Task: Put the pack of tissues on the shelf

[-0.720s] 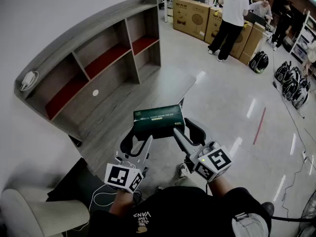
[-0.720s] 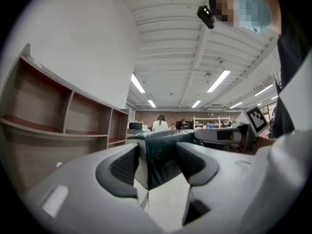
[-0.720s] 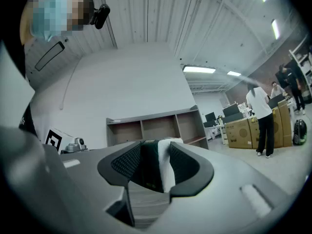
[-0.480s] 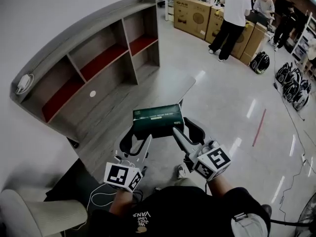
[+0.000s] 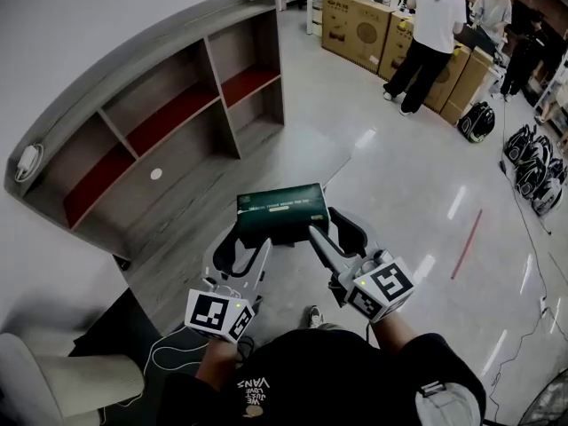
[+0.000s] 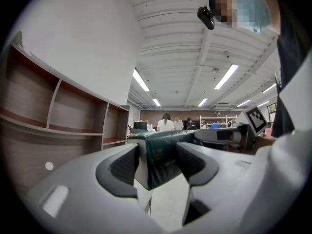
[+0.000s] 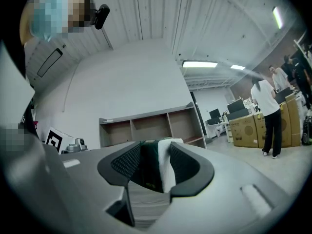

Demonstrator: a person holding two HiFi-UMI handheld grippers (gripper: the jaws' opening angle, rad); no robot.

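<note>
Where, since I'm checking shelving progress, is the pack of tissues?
Centre of the head view: the pack of tissues is held between left gripper and right gripper, short of the shelf.

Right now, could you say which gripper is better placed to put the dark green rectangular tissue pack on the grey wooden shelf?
Probably the left gripper: both it and the right gripper clamp the dark green tissue pack, but the grey wooden shelf is leftward.

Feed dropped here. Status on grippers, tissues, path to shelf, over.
Both shut on pack of tissues: left gripper one end, right gripper the other. Pack in air, short of shelf. Nothing seen between them.
</note>
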